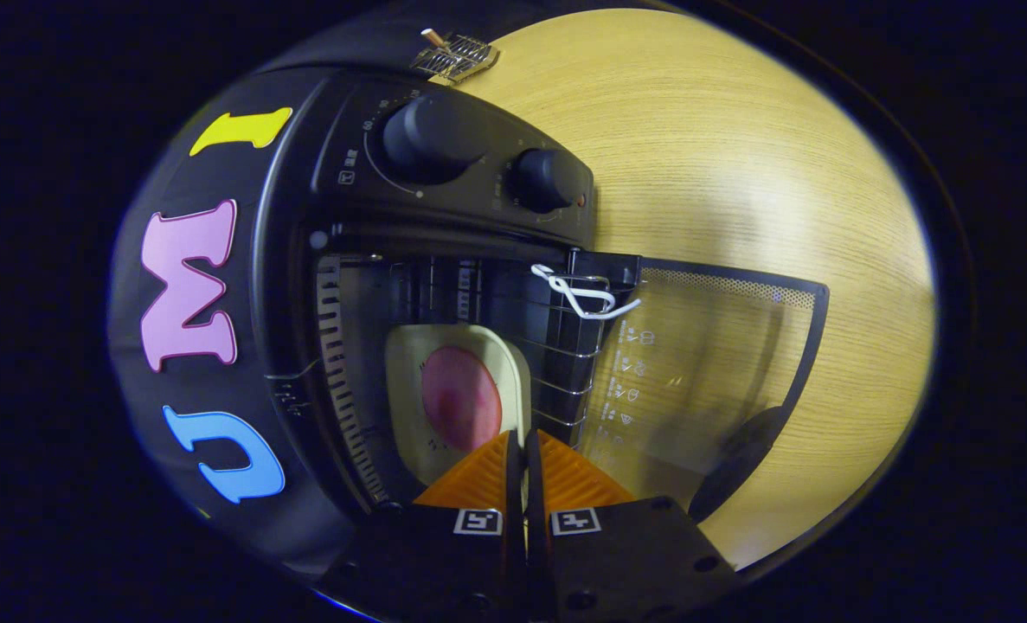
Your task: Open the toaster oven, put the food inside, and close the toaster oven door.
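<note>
The black toaster oven (305, 216) stands with its glass door (703, 363) folded down flat over the wooden table (738, 156). Inside the cavity, a cream plate (409, 381) carrying a round pinkish-red piece of food (459, 396) rests on the wire rack (565, 346). My gripper (523, 441) reaches into the oven mouth. Its fingers are pressed almost together on the plate's near rim, with only a thin slit between them. The part of the plate under the fingers is hidden.
Two black knobs (431, 138) (543, 180) sit on the oven's control panel. A white tie (578, 294) is looped on the rack's front corner. The dark door handle (738, 459) lies at the door's outer edge. A small metal grid (454, 56) lies beyond the oven.
</note>
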`<action>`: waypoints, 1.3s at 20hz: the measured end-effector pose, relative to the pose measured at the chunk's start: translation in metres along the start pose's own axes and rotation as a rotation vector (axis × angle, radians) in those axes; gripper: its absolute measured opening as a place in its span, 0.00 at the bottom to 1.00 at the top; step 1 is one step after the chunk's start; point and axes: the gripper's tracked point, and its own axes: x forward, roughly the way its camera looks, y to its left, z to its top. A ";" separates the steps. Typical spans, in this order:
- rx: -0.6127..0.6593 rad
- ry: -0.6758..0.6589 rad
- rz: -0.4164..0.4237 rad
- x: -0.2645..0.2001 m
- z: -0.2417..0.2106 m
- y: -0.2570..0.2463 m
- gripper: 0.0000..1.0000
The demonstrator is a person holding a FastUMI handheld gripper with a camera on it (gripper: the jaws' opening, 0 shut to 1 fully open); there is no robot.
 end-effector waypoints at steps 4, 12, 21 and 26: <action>0.041 0.033 0.072 -0.001 -0.007 0.005 0.18; -0.200 0.068 0.135 -0.051 -0.007 -0.005 0.97; -0.766 -0.048 0.153 -0.116 0.032 -0.052 0.97; -1.158 -0.041 0.020 -0.121 0.026 -0.097 0.99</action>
